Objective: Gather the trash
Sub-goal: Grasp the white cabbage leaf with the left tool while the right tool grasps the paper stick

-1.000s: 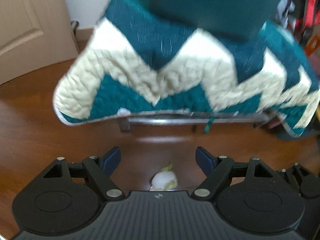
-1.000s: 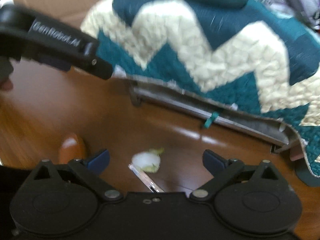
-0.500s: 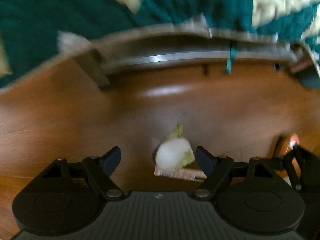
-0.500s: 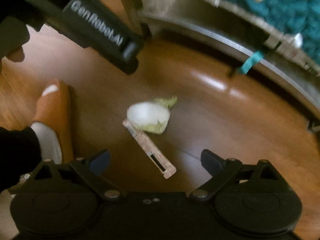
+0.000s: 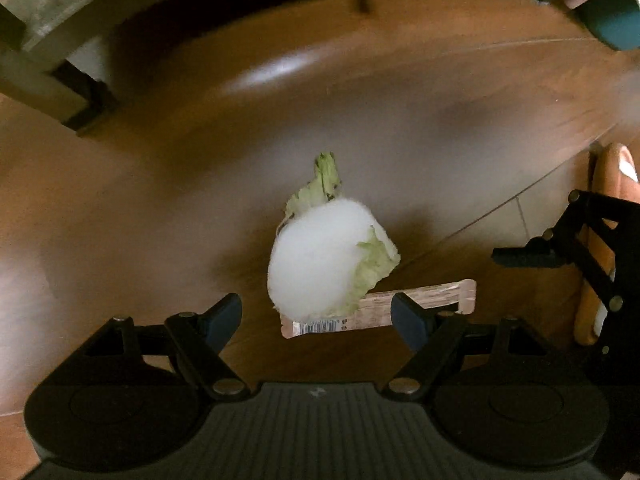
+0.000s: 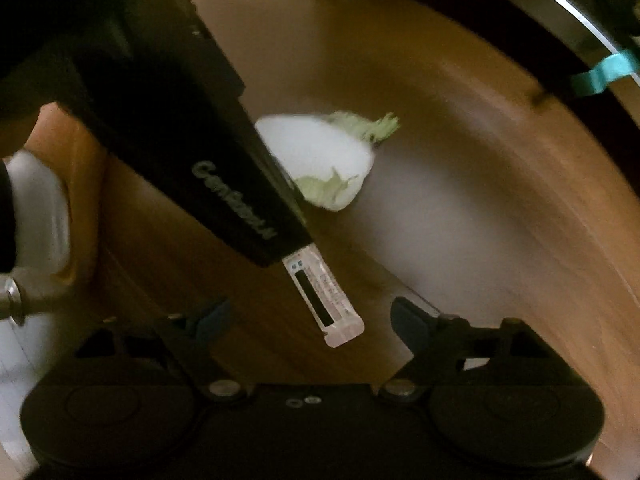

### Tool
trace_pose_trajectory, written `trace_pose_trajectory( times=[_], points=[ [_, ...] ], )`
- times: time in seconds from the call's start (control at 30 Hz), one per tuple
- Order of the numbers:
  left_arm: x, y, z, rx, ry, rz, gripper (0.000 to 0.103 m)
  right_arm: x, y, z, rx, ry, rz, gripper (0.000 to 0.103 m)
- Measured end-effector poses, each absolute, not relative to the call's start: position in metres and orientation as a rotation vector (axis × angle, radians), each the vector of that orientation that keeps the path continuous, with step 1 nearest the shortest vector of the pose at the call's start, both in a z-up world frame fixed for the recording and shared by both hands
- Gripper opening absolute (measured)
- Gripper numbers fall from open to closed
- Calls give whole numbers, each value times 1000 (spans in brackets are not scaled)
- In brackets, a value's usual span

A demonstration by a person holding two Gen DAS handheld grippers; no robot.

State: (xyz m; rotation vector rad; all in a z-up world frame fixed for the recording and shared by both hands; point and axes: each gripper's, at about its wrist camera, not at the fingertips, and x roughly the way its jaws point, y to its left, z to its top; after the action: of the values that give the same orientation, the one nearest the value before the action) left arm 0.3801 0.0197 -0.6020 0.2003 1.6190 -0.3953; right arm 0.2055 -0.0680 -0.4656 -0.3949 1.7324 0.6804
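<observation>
A pale, crinkled cabbage leaf scrap (image 5: 328,260) overlapped a flat narrow wrapper (image 5: 384,312) ahead of the downward-pointing left gripper (image 5: 316,316), jaws spread; the right gripper (image 6: 308,320) had just been closing, empty.

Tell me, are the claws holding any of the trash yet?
No, nothing is held. The left claw is open above the cabbage piece and packet. The right claw, which has just been closing, is open around the packet's end, not touching it.

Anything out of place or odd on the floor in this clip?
Yes: a cabbage scrap and a long sachet lie on the wooden floor near a bed frame, the scrap overlapping one end of the sachet. It is litter, not yet picked up.
</observation>
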Motion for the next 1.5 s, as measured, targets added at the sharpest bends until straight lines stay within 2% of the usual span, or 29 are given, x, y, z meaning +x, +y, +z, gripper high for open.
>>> trace_pose_trajectory(
  times=[0.23, 0.43, 0.47, 0.63, 0.73, 0.8, 1.17, 1.2, 1.23, 1.5],
  points=[
    [384, 19, -623, 182, 1626, -408, 82, 192, -59, -484, -436, 1739, 754, 78],
    [389, 19, -630, 153, 1625, -417, 82, 193, -53, -491, -456, 1734, 742, 66],
    [389, 19, -631, 154, 1625, -419, 82, 193, -51, -493, -462, 1738, 742, 60],
    [390, 22, -635, 143, 1617, -415, 80, 188, -42, -490, -504, 1692, 758, 54],
    [383, 23, -632, 134, 1601, -418, 75, 184, -37, -489, -557, 1664, 747, 43],
    [383, 25, -629, 118, 1591, -433, 65, 182, -33, -487, -585, 1647, 728, 25],
    [390, 44, -616, 46, 1584, -356, 58, 192, -53, -478, -519, 1709, 663, 18],
    [391, 48, -614, 44, 1583, -339, 34, 193, -55, -475, -509, 1720, 650, 18],
    [393, 54, -611, 36, 1588, -325, 25, 192, -57, -472, -500, 1737, 635, 18],
    [396, 86, -580, 7, 1583, -279, 23, 203, -83, -438, -417, 1778, 517, 16]
  ],
)
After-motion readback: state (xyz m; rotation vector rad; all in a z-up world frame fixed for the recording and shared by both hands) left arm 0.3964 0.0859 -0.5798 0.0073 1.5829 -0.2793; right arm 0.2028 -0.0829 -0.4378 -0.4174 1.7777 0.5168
